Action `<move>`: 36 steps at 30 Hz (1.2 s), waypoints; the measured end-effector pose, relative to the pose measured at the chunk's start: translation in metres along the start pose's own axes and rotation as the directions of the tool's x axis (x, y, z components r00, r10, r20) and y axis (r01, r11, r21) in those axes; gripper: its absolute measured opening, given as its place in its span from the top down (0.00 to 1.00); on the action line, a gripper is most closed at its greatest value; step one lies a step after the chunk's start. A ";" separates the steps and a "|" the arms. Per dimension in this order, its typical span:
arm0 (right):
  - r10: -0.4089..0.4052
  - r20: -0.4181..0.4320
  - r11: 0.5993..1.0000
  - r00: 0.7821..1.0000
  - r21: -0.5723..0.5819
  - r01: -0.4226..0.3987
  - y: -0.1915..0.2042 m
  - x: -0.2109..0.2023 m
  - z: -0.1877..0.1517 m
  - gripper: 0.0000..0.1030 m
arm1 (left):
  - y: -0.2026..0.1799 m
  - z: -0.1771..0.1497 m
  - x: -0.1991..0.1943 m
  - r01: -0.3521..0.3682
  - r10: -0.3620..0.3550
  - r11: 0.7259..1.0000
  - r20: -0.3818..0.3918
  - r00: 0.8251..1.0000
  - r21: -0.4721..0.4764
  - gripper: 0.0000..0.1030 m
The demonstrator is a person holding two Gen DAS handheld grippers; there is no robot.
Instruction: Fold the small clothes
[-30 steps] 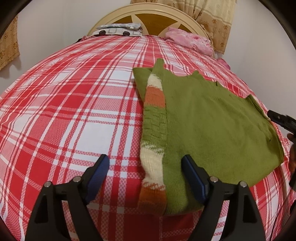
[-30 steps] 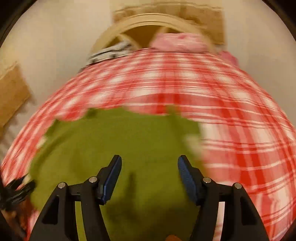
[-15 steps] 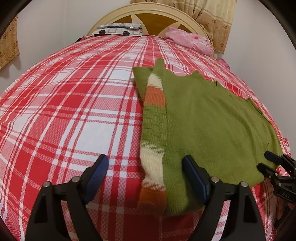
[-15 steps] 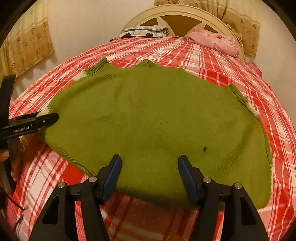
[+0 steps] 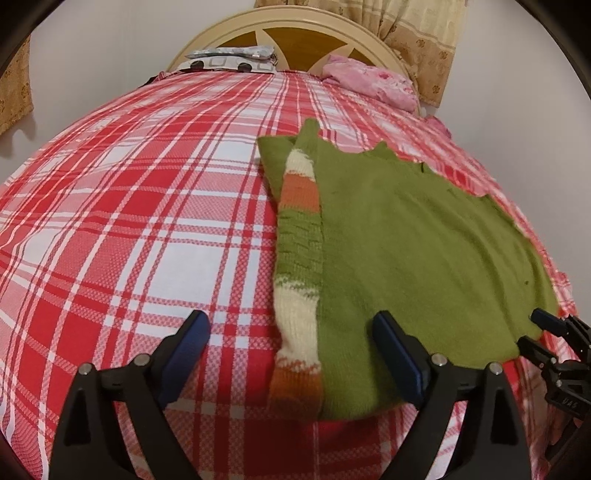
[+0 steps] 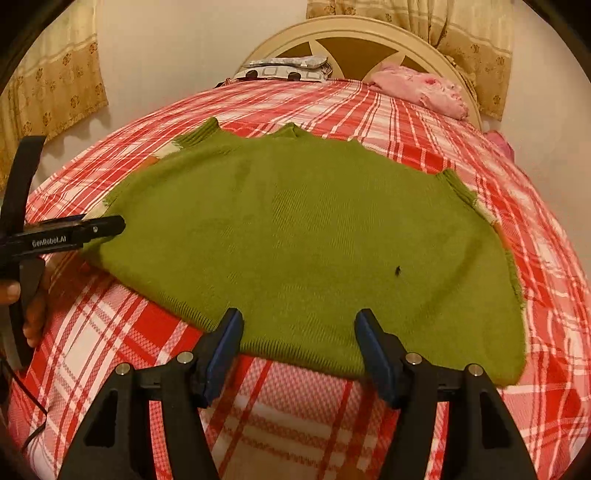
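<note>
A green knit sweater (image 5: 413, 236) lies flat on the red-and-white plaid bed (image 5: 147, 229). Its striped sleeve (image 5: 299, 258), cream, orange and green, is folded along its left side. My left gripper (image 5: 291, 343) is open, its jaws either side of the sweater's near left corner, holding nothing. In the right wrist view the sweater (image 6: 306, 229) spreads wide, and my right gripper (image 6: 297, 343) is open at its near hem, empty. The right gripper also shows at the right edge of the left wrist view (image 5: 543, 332). The left gripper shows at the left of the right wrist view (image 6: 85, 230).
A cream and brown headboard (image 5: 295, 33) stands at the far end. A grey patterned pillow (image 5: 229, 59) and a pink cloth (image 5: 369, 81) lie by it. Patterned curtains (image 6: 48, 92) hang on both sides. The bed drops away at the right (image 5: 561, 280).
My right gripper swung from the sweater's far right side down to its near hem and settled there. My left gripper stayed open at the near left corner. The sweater has not moved.
</note>
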State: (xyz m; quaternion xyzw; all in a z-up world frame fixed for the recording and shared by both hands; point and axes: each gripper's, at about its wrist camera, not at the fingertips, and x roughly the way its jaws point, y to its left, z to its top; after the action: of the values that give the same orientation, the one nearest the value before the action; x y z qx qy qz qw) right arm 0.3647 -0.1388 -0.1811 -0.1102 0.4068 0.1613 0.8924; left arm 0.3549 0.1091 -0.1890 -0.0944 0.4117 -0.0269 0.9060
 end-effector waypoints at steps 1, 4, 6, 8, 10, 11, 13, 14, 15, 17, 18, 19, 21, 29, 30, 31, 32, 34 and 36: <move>-0.010 0.006 1.000 1.000 -0.023 0.010 0.004 -0.004 0.000 0.38 | 0.004 0.000 -0.005 0.011 -0.011 1.000 0.004 1.000 -0.017 0.10; -0.003 0.035 0.996 0.999 -0.089 0.006 0.018 -0.016 0.001 0.38 | 0.016 0.004 -0.021 0.035 -0.034 0.999 0.039 0.999 -0.036 0.10; 0.002 0.057 0.990 0.998 -0.142 0.007 0.031 -0.022 0.005 0.38 | 0.024 0.009 -0.030 0.024 -0.022 0.999 0.062 0.998 -0.031 0.10; 0.009 0.075 0.980 0.997 -0.200 0.006 0.047 -0.025 0.010 0.38 | 0.035 0.017 -0.037 0.005 -0.003 1.000 0.076 0.997 -0.023 0.10; 0.032 0.088 0.969 0.996 -0.247 -0.010 0.066 -0.025 0.017 0.38 | 0.045 0.025 -0.040 -0.018 0.020 1.000 0.080 0.997 -0.020 0.10; 0.039 0.091 0.965 0.995 -0.261 -0.014 0.072 -0.025 0.020 0.38 | 0.051 0.029 -0.040 -0.025 0.027 0.999 0.081 0.996 -0.024 0.10; 0.060 0.097 0.952 0.993 -0.304 -0.028 0.092 -0.023 0.026 0.38 | 0.060 0.035 -0.039 -0.015 0.017 0.999 0.074 0.997 -0.031 0.10; 0.068 0.103 0.945 0.992 -0.326 -0.030 0.101 -0.022 0.029 0.38 | 0.064 0.038 -0.038 -0.002 0.004 0.999 0.068 0.998 -0.037 0.10; 0.078 0.114 0.933 0.990 -0.358 -0.032 0.114 -0.021 0.032 0.38 | 0.066 0.040 -0.036 0.016 -0.013 0.999 0.061 0.998 -0.041 0.10; 0.089 0.129 0.909 0.988 -0.416 -0.028 0.136 -0.019 0.034 0.38 | 0.069 0.044 -0.029 0.072 -0.070 0.996 0.040 0.997 -0.056 0.10; 0.091 0.135 0.897 0.987 -0.441 -0.022 0.144 -0.017 0.034 0.38 | 0.070 0.046 -0.025 0.094 -0.092 0.993 0.032 0.995 -0.069 0.10; 0.092 0.145 0.876 0.985 -0.483 -0.010 0.157 -0.015 0.034 0.38 | 0.071 0.048 -0.021 0.110 -0.109 0.991 0.024 0.994 -0.078 0.10; 0.097 0.153 0.853 0.983 -0.522 -0.003 0.173 -0.011 0.035 0.38 | 0.070 0.054 -0.012 0.147 -0.147 0.985 0.012 0.989 -0.090 0.10; 0.090 0.142 0.819 0.986 -0.574 0.008 0.204 0.014 0.033 0.38 | 0.059 0.080 0.024 0.233 -0.236 0.968 -0.023 0.971 -0.087 0.10; 0.084 0.141 0.820 0.986 -0.572 0.012 0.205 0.017 0.033 0.38 | 0.057 0.083 0.029 0.243 -0.246 0.966 -0.029 0.969 -0.084 0.10; 0.075 0.137 0.822 0.988 -0.569 0.016 0.205 0.020 0.034 0.38 | 0.055 0.086 0.032 0.251 -0.254 0.965 -0.031 0.967 -0.082 0.10; 0.073 0.132 0.823 0.989 -0.568 0.015 0.205 0.022 0.034 0.38 | 0.053 0.089 0.037 0.262 -0.265 0.962 -0.035 0.964 -0.079 0.10; 0.070 0.120 0.823 0.990 -0.568 0.011 0.206 0.026 0.034 0.38 | 0.049 0.095 0.044 0.276 -0.280 0.958 -0.041 0.959 -0.072 0.10; 0.065 0.120 0.823 0.991 -0.568 0.014 0.207 0.027 0.036 0.38 | 0.044 0.102 0.051 0.286 -0.288 0.957 -0.039 0.957 -0.046 0.10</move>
State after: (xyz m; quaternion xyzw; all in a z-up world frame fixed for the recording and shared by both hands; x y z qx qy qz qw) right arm 0.3283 0.0697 -0.1920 -0.3538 0.2811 0.2938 0.8423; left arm 0.4641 0.1610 -0.1696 -0.1705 0.4143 -0.1522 0.8809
